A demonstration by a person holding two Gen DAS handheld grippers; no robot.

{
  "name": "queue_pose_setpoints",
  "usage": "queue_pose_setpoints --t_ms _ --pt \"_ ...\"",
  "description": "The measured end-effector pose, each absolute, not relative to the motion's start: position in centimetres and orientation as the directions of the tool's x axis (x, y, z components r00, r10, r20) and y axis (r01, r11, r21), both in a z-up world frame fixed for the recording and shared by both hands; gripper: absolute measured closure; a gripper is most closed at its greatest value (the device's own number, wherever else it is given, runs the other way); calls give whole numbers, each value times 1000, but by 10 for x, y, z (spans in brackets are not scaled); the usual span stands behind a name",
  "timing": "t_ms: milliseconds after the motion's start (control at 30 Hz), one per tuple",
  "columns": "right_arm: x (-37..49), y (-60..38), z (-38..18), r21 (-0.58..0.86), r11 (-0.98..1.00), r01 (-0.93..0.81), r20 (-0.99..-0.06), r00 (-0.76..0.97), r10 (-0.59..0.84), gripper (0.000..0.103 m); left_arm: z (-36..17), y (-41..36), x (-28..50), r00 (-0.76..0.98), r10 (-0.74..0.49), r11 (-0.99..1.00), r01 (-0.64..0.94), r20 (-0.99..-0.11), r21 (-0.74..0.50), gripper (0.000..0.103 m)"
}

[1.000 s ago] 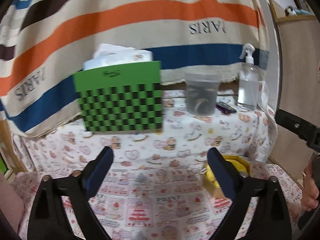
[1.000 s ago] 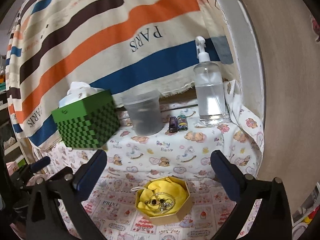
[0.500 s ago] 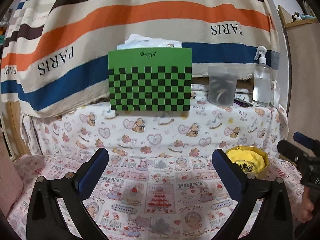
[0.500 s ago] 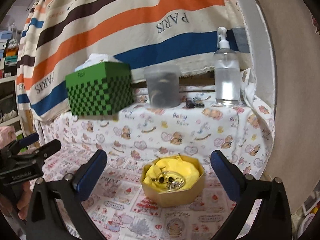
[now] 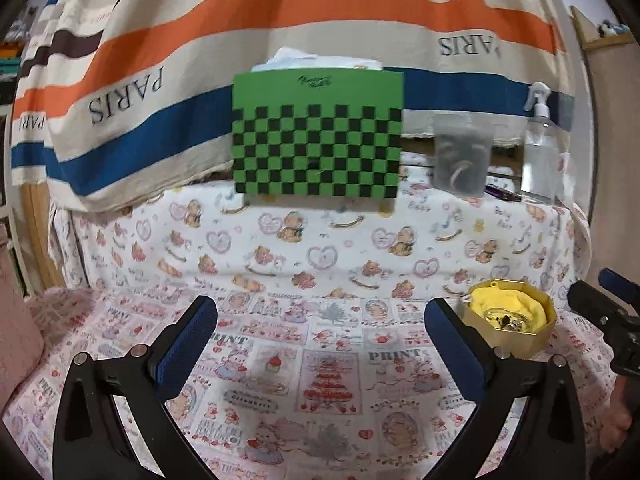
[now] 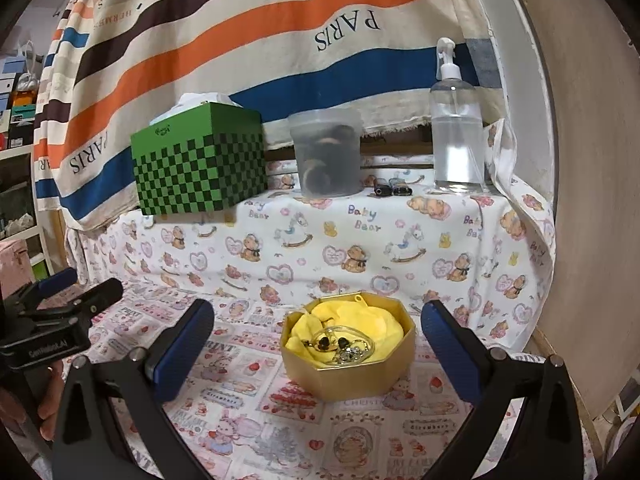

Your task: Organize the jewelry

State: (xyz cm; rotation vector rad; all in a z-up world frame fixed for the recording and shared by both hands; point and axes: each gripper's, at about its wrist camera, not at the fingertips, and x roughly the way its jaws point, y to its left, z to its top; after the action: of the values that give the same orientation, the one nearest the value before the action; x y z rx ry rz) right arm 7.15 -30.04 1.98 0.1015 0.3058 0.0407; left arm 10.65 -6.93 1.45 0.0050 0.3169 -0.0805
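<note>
Two grippers hover low over a cloth-covered bed (image 6: pixel 408 240), each with its blue-padded fingers spread wide and holding nothing. Over the last second both have pulled back and levelled out, so the left gripper (image 5: pixel 320 340) now faces the middle of the patterned cloth. The right gripper (image 6: pixel 316 344) faces the gold box (image 6: pixel 348 376), which sits near the bed's right edge. The jewelry (image 6: pixel 340 346), a small tangle of dark and silvery pieces, lies inside the box on a yellow cloth (image 6: pixel 356 326). Along the raised back edge stand a green checked tissue box (image 5: pixel 318 144), a cloudy tub (image 6: pixel 326 154) and a clear spray bottle (image 6: pixel 456 128). The retreat likely means either a pause before reaching into the box, or stepping away once the pieces are gathered there; one moment cannot settle which
</note>
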Motion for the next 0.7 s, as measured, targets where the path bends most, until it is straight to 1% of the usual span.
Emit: queue_pose_setpoints --t_ms 133,233,367,500,700 --pt "73 -301 19 97 995 5 -308 951 25 0 15 -72 103 953 -57 998 64 -298 15 0" --pt "71 -299 20 88 996 9 -301 954 18 0 15 -77 102 953 -69 996 83 -294 35 0" --pt "71 -293 21 57 998 -1 -301 954 18 0 15 -73 105 950 -67 997 76 -306 16 0" --pt "71 -294 21 60 998 6 -302 953 13 0 12 -71 111 936 -67 997 71 -347 -1 0" --pt "71 -293 21 56 998 5 -306 952 12 0 12 -69 111 936 -54 998 56 -346 -7 0"
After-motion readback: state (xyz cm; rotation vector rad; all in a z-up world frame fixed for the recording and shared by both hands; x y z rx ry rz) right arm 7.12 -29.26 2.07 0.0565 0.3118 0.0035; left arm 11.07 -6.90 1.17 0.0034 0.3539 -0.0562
